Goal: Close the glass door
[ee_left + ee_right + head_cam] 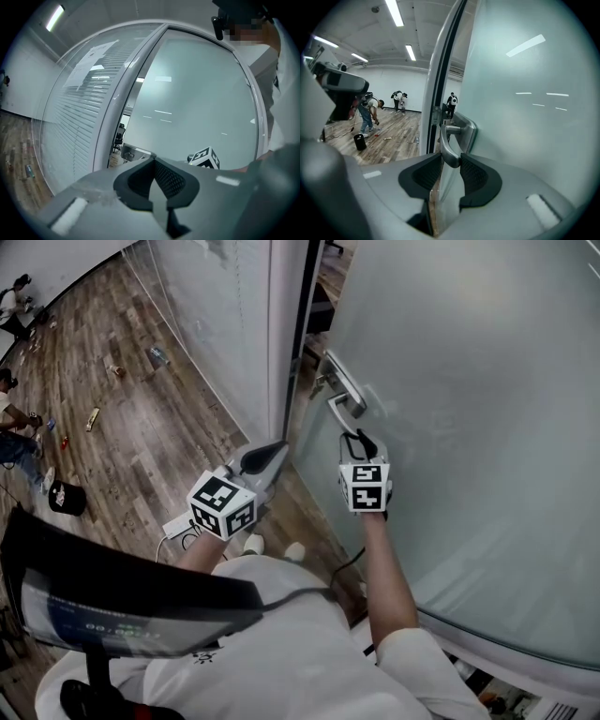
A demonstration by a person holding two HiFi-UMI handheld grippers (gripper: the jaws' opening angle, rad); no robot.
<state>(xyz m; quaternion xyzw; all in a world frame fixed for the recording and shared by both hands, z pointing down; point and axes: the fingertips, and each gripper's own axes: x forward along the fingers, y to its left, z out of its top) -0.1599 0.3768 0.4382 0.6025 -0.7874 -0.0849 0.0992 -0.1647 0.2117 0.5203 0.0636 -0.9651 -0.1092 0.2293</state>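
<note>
Glass door (487,381) is not yet shut against its frame (281,334), though its handle (449,145) is gripped by the right tongs (451,163) while the left tongs (153,164) are clenched empty.

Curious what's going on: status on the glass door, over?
Right tool clamped on door handle. Left tool shut, empty. Glass door ajar at frame. Nothing seen blocking.

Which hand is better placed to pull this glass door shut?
Right. The right gripper has its jaws clasped on the door handle, while the left gripper hangs clear of the glass door, jaws together on nothing.
</note>
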